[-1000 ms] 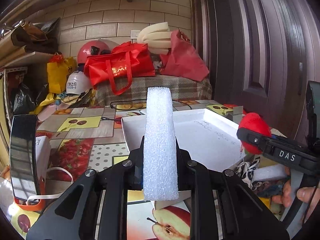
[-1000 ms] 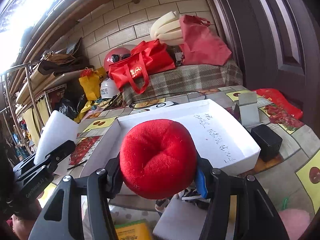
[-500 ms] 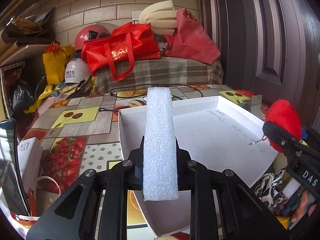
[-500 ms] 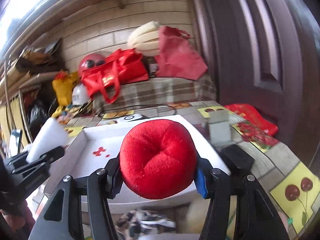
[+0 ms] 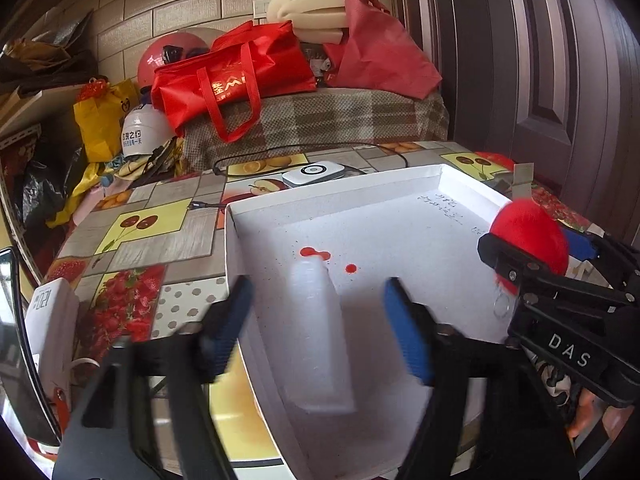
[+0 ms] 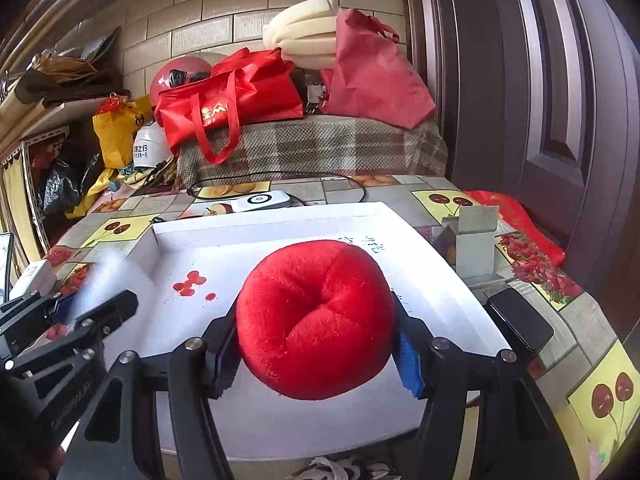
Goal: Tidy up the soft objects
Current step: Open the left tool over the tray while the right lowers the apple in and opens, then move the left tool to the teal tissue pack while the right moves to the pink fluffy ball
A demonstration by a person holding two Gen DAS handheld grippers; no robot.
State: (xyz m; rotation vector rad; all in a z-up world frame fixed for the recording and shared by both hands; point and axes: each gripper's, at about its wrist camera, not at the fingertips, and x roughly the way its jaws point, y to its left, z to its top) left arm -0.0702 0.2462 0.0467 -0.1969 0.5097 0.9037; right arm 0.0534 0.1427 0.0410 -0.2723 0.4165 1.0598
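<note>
A shallow white box [image 5: 400, 184] lies on the table, also in the right wrist view [image 6: 264, 222]. My left gripper [image 5: 320, 316] is open above its left part. A white foam block [image 5: 318, 336], blurred, sits free between the spread fingers, inside the box. It shows blurred at the box's left edge in the right wrist view [image 6: 110, 280]. My right gripper [image 6: 316, 332] is shut on a red plush ball [image 6: 316, 316] and holds it over the box's right side. The ball also shows in the left wrist view [image 5: 528, 240].
A white device with a black cable [image 5: 314, 172] lies behind the box. A grey carton [image 6: 472, 244] and a black block [image 6: 520, 320] stand right of it. Red bags [image 5: 232, 80] and helmets crowd the back. A phone [image 5: 16, 344] stands at the left.
My left gripper has opened and let go of the foam block, which now sits in the box. Both grippers have moved forward over the box. The ball stays gripped.
</note>
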